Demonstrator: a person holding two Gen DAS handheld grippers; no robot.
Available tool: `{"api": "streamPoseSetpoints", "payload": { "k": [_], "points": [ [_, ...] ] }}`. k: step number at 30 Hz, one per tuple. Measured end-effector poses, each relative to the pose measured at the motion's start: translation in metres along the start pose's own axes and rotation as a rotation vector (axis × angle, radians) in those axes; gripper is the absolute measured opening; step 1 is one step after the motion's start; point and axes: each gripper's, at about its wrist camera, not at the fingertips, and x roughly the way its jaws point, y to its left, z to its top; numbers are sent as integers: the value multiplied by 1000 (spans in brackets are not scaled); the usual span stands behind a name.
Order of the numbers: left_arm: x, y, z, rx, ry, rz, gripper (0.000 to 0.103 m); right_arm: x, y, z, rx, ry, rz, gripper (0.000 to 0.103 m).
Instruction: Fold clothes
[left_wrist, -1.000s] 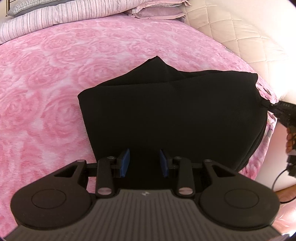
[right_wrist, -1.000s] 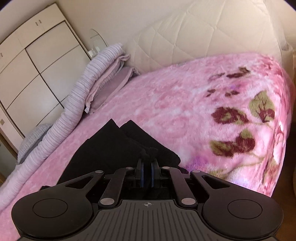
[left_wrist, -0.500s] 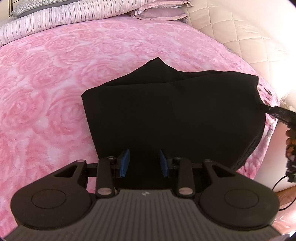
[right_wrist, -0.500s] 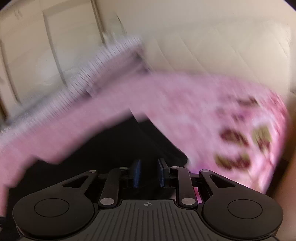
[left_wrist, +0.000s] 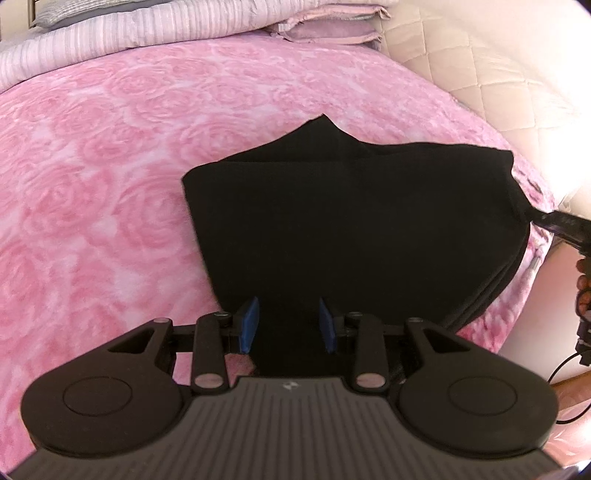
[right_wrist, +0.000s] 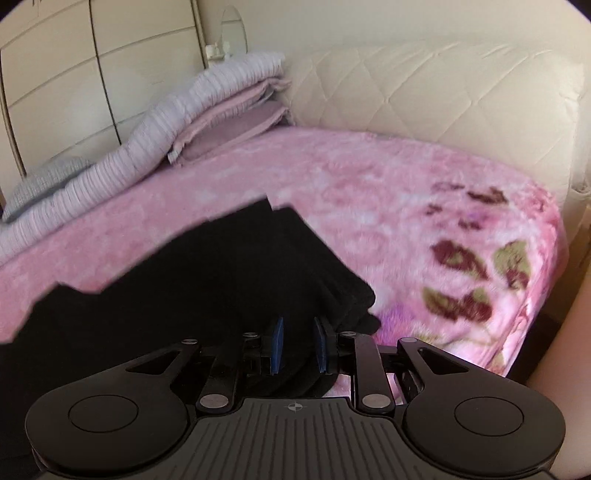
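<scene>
Black garment (left_wrist: 351, 221) on a pink rose-patterned blanket (left_wrist: 92, 177); blue pads (left_wrist: 249, 325) on the claw.

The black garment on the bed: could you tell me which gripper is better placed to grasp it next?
Probably the left gripper: its open jaws straddle the black garment's near edge, while the right gripper sits at a bunched corner.

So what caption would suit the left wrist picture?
Open left gripper poised over the near edge of a folded black garment on a pink rose-patterned blanket.

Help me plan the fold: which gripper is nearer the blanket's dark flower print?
Right. The right gripper sits at the black garment's edge beside the flower print; the left gripper is across the garment.
</scene>
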Motion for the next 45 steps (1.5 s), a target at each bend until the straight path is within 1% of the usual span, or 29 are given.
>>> {"api": "streamPoseSetpoints", "payload": {
  "k": [2, 4, 6, 9, 11, 14, 18, 21, 23, 25, 27, 31, 37, 40, 43, 44, 45],
  "points": [
    [-10, 3, -8, -9, -6, -4, 30, -20, 6, 1, 10, -45, 35, 22],
    [-19, 6, -16, -17, -11, -8, 30, -40, 14, -7, -13, -66, 60, 22],
    [-29, 8, -23, -26, -17, -13, 30, -47, 22, -19, -21, -25, 77, 22],
    [-40, 7, -38, -30, -17, -17, 30, -62, 35, -46, 3, 47, 99, 23],
    [-46, 7, -43, -29, -18, -17, 30, -72, 40, -60, 27, 70, 119, 23],
    [-56, 7, -50, -28, -19, -17, 30, -92, 48, -68, 40, 71, 139, 22],
    [-69, 7, -61, -26, -21, -16, 30, -122, 59, -68, 27, 33, 158, 23],
    [-79, 7, -68, -25, -22, -16, 30, -141, 71, -69, -50, 5, 155, 23],
    [-86, 7, -73, -24, -23, -16, 30, -151, 82, -75, -119, 9, 142, 23],
    [-92, 7, -78, -23, -24, -16, 30, -156, 92, -81, -187, 17, 130, 25],
    [-98, 8, -81, -21, -27, -8, 30, -159, 102, -88, -250, 23, 128, 29],
    [-106, 8, -83, -13, -40, -6, 30, -163, 117, -96, -307, 23, 152, 34],
    [-107, 11, -84, -8, -48, -22, 30, -163, 128, -102, -371, 26, 169, 35],
    [-103, 19, -85, -18, -38, -23, 30, -159, 135, -109, -441, 27, 167, 35],
    [-98, 26, -86, -29, -30, -22, 30, -156, 146, -121, -543, -14, 159, 36],
    [-96, 30, -86, -34, -27, -24, 30, -155, 151, -125, -583, -27, 160, 41],
    [-93, 33, -86, -38, -24, -26, 30, -153, 157, -129, -626, -34, 163, 55]
  ]
}}
